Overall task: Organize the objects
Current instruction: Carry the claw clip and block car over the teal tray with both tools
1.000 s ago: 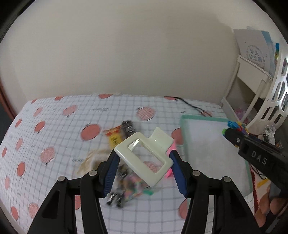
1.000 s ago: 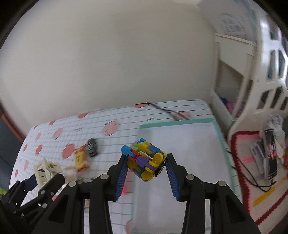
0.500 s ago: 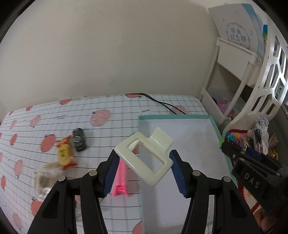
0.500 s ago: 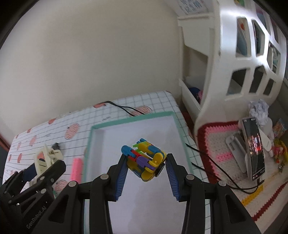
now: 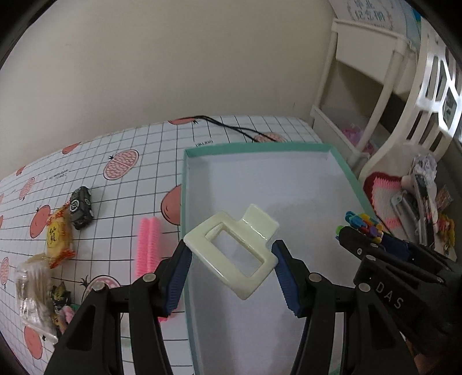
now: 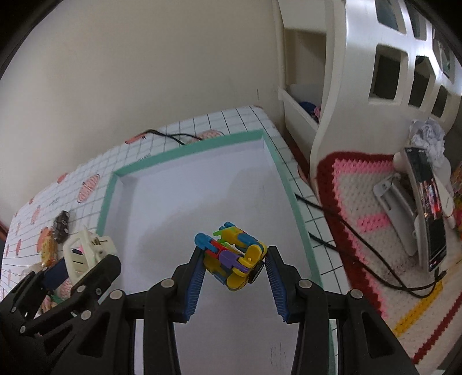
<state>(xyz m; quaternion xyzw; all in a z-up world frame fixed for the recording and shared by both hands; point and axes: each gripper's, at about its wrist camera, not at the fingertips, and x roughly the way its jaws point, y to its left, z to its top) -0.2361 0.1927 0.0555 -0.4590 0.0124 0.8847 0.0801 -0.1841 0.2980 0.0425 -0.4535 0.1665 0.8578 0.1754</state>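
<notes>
Left gripper [image 5: 231,259] grips a cream clip [image 5: 232,253] above the tray [image 5: 184,202]; right gripper [image 6: 234,265] clamps a block toy [image 6: 232,255] over it too.

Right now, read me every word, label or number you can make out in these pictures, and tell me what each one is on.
"DAS": white letters on the side of the right gripper, seen from the left wrist.
Red characters on the yellow snack packet: too small to read.
Blue characters on the white sheet atop the shelf: cut off and blurred.
Small black print on the tablecloth: too small to read.
</notes>
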